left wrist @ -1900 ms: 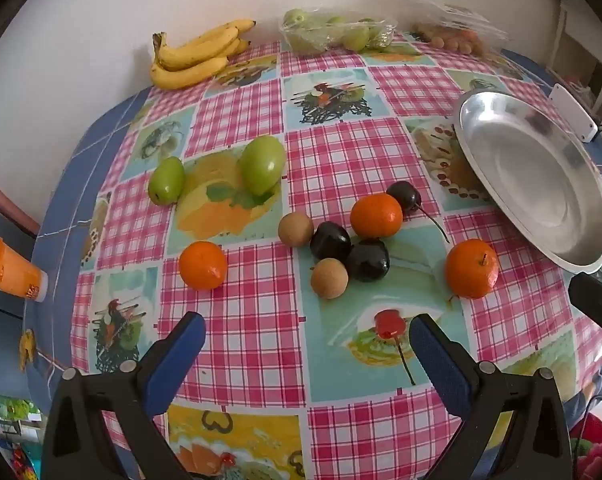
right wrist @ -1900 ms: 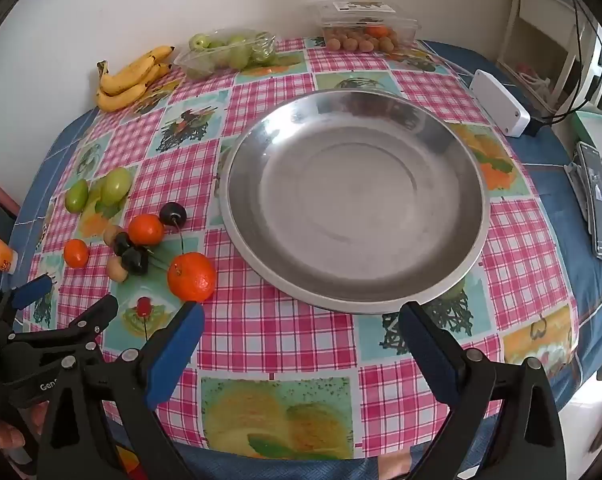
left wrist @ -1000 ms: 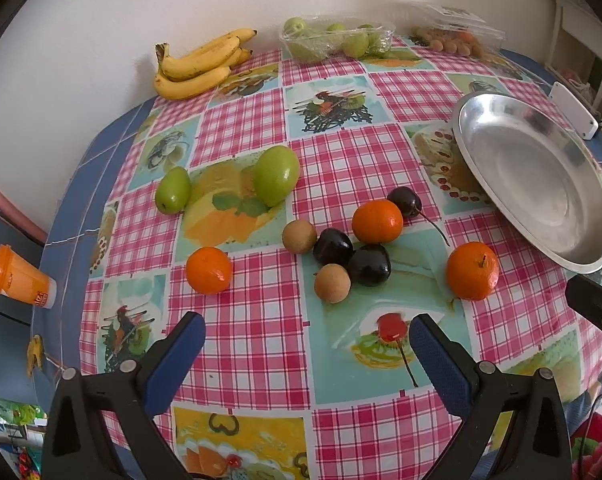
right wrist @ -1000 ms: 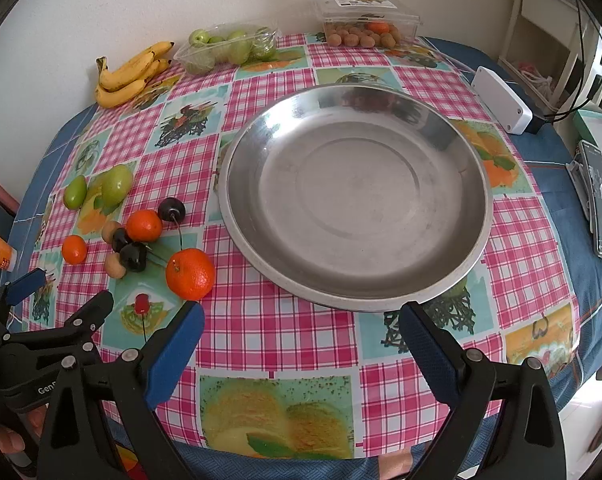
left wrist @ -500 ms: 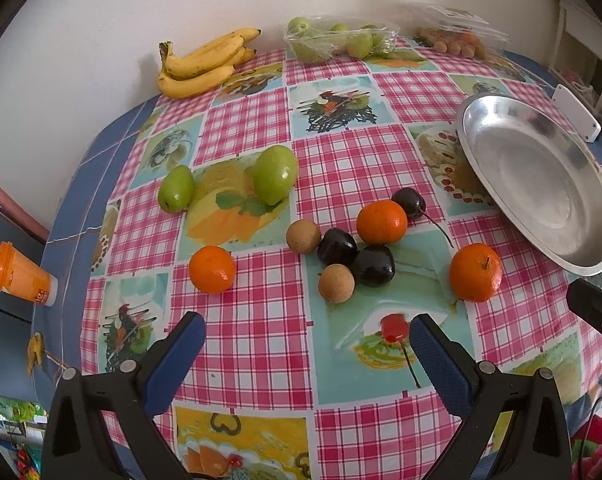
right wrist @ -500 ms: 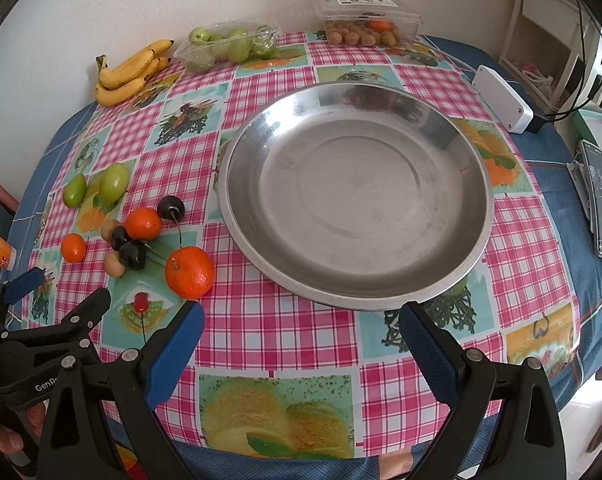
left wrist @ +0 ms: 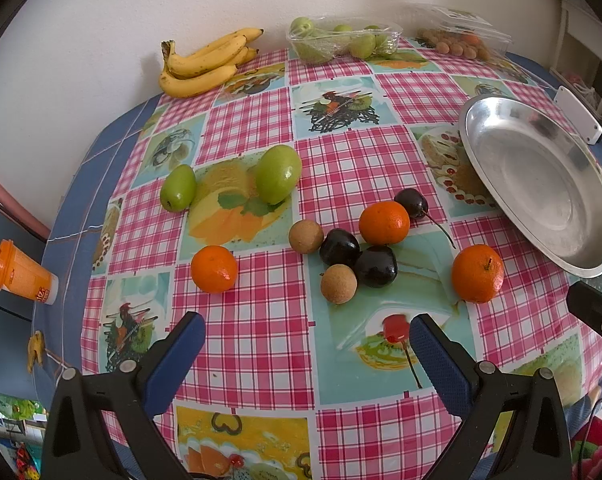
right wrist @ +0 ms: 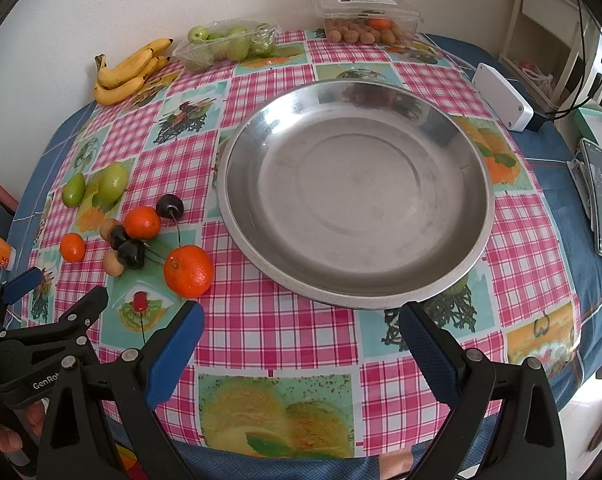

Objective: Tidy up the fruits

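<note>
Loose fruit lies on the checked tablecloth: three oranges, one nearest the plate [left wrist: 477, 274] [right wrist: 188, 271], three dark cherries [left wrist: 376, 266], two brown longans [left wrist: 338, 283], a red cherry [left wrist: 393, 328] [right wrist: 140, 301] and two green fruits [left wrist: 278, 174] [right wrist: 113, 183]. An empty steel plate [right wrist: 357, 300] [left wrist: 473, 128] sits to the right. My left gripper [left wrist: 307, 344] is open above the near table edge, its right finger beside the red cherry. My right gripper [right wrist: 301, 334] is open in front of the plate.
Bananas [left wrist: 205, 64], a tray of green fruit [left wrist: 341, 42] and a clear box of longans [right wrist: 365, 20] stand at the far edge by the wall. A white device [right wrist: 501, 96] and a phone [right wrist: 601, 200] lie right of the plate. An orange cup [left wrist: 21, 276] is off the table's left.
The left gripper has drifted slightly forward and to the left over the fruit; its right finger now covers part of the red cherry. The right gripper has barely moved. Both stay open.
</note>
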Available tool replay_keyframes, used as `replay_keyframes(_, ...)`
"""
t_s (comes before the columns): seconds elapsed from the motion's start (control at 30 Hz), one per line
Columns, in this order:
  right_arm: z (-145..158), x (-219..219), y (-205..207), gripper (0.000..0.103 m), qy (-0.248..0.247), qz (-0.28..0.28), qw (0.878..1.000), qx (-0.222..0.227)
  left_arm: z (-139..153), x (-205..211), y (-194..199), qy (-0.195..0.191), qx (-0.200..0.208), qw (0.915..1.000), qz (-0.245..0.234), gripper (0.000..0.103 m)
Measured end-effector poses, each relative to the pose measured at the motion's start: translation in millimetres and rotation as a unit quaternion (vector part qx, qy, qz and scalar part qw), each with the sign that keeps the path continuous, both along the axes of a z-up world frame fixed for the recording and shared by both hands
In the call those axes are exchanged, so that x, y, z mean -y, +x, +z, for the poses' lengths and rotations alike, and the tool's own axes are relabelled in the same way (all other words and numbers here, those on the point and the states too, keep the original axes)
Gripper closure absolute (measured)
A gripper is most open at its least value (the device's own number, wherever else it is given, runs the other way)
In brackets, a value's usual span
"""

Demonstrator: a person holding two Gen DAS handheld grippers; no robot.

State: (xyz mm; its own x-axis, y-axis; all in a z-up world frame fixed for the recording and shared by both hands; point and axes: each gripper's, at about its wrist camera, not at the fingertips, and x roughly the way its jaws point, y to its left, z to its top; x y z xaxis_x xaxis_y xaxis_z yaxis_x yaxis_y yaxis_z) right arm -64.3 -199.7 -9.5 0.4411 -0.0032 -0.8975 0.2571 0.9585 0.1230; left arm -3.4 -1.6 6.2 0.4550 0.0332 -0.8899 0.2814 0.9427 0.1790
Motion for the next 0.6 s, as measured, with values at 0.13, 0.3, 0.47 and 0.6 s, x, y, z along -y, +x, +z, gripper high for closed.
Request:
replay_keyframes(0.13,-0.2,-0.3,0.0,0.005,0.000,0.000,1.000,0.000,0.0,0.0,0.0,0.000,0.000,1.0000,0.000,0.000)
replay_keyframes(0.3,-0.3,-0.4,0.2,0.005,0.000,0.000,1.000,-0.001,-0.1,-0.3,-0.2,0.000,0.000,1.0000,0.000,0.000)
replay_keyframes(0.47,-0.4,-0.4,0.4,0.005,0.000,0.000,1.000,-0.001,-0.1,-0.5,-0.2,0.000,0.000,1.0000,0.000,0.000)
replay_keyframes(0.6,-0.5,-0.6,0.8,0.005,0.000,0.000,1.000,-0.002,-1.7,-2.2,-0.8,0.000,-0.002,1.0000,0.001,0.000)
